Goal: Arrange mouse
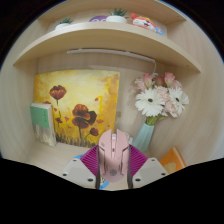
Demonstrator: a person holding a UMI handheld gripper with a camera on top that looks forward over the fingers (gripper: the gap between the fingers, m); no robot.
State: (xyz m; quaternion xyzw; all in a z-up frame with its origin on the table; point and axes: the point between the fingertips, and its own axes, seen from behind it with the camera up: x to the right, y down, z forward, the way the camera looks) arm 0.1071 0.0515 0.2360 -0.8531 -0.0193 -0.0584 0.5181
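Between the two fingers, at 6 o'clock: a small mouse (114, 152), light pink and white, with a rounded back, a seam down the middle and a thin wheel line near the front. Seen from behind and a little from above, nose toward 12 o'clock. Lower part hidden by the gripper (113, 172) body.

Held on both sides by the magenta pads (92, 160), one at 9 o'clock of the mouse and one at 3 o'clock, both touching its flanks. Fingers narrow, closed on the mouse, no gap visible at either side.

Beyond the mouse, at 1 o'clock: a pale blue vase (146, 135), upright, holding a bunch of flowers (159, 96), white daisies in front and pink blooms behind. Vase near the right finger, not touching it as far as visible.

At 11 o'clock of the mouse: a yellow painting (76, 102) with red and dark poppies, leaning against the back wall. At 9 o'clock, beside the painting: a book (42, 122) with a green edge, standing upright. At 3 o'clock, low beside the right finger: an orange object (174, 158), partly cut off, kind not clear.

At 12 o'clock, high up: a curved wooden shelf (110, 42) carrying some small colourful things (140, 19), too small to name.

Surface under the mouse not visible.
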